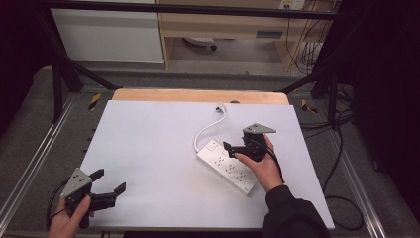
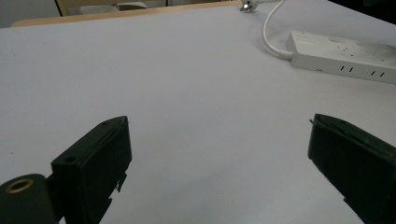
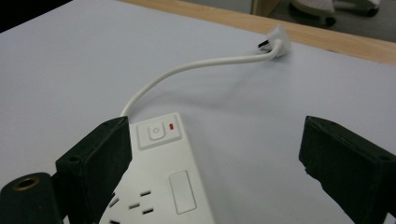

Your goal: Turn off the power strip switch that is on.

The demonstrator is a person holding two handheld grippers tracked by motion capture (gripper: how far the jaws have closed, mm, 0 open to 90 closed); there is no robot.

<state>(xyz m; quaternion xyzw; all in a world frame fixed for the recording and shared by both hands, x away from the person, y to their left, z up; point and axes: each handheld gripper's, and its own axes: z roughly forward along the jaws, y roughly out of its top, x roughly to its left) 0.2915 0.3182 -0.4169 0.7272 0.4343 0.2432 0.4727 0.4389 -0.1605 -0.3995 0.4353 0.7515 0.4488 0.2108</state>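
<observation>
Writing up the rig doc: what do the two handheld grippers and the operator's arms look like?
Both are black two-jaw units. The left gripper and right gripper each carry a grey three-cornered plate on top and trail a black cable. Jaws are blocky black pads; a brass-coloured ring sits at the lower left of each gripper view. The right arm wears a black sleeve; the left hand shows no sleeve.

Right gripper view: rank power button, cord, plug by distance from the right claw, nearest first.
From the right claw, which stands open over the power strip:
1. Power button, just ahead, by the left jaw.
2. Cord, curving away mid-table.
3. Plug, farthest, near the wooden table edge.
</observation>
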